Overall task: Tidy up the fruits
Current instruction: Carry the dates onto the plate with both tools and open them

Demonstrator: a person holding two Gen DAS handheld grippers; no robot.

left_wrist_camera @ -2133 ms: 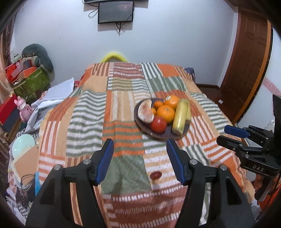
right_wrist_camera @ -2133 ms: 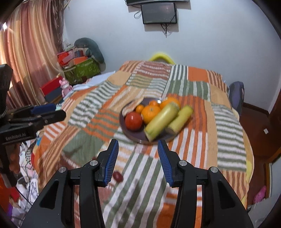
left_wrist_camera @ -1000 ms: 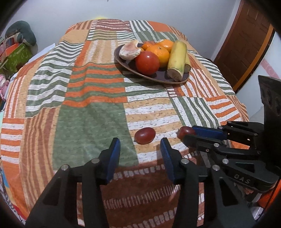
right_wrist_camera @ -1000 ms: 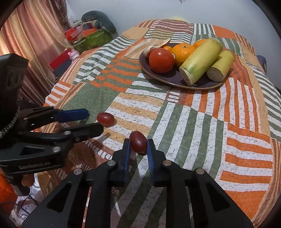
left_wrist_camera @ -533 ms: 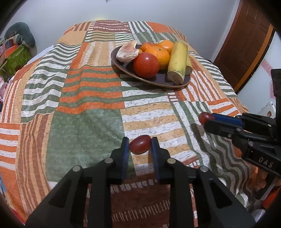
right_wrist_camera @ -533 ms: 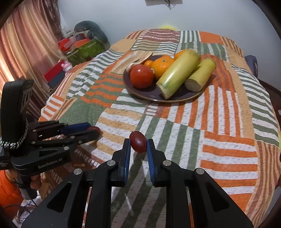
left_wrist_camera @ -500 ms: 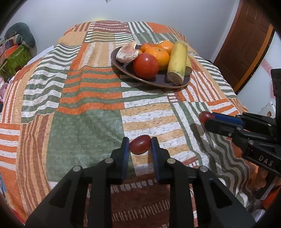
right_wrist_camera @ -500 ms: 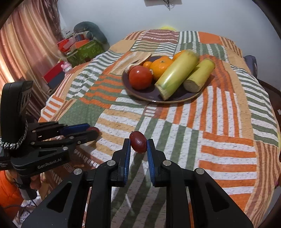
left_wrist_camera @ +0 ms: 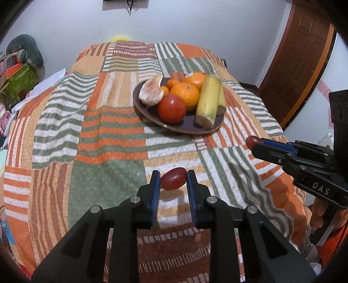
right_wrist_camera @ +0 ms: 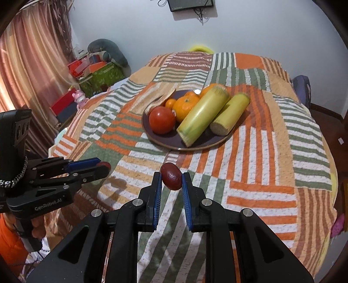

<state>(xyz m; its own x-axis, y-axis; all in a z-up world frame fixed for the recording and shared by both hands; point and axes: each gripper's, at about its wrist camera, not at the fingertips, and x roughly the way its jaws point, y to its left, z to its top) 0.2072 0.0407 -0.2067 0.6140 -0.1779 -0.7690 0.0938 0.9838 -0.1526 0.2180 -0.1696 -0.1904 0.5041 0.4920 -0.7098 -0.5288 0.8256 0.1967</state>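
Small red fruits: left gripper (left_wrist_camera: 173, 181) is pinching one small red fruit (left_wrist_camera: 173, 179) above the quilt (left_wrist_camera: 104, 169); right gripper (right_wrist_camera: 171, 179) is pinching another (right_wrist_camera: 171, 176). Carrying both toward the plate (right_wrist_camera: 165, 142); best releasing low, onto bare rim beside the tomato (right_wrist_camera: 162, 120).

We are in a bedroom at home; ahead of our claws lies a bed (left_wrist_camera: 65, 122) under a striped patchwork bedspread (right_wrist_camera: 271, 135); a wooden door (left_wrist_camera: 304, 56) stands ahead and to the right; pink curtains (right_wrist_camera: 28, 65) hang off to the left; boxes (right_wrist_camera: 97, 74) and a pink toy (right_wrist_camera: 78, 96) sit beside the bed; a screen (right_wrist_camera: 191, 4) hangs on the wall (right_wrist_camera: 261, 26) beyond.
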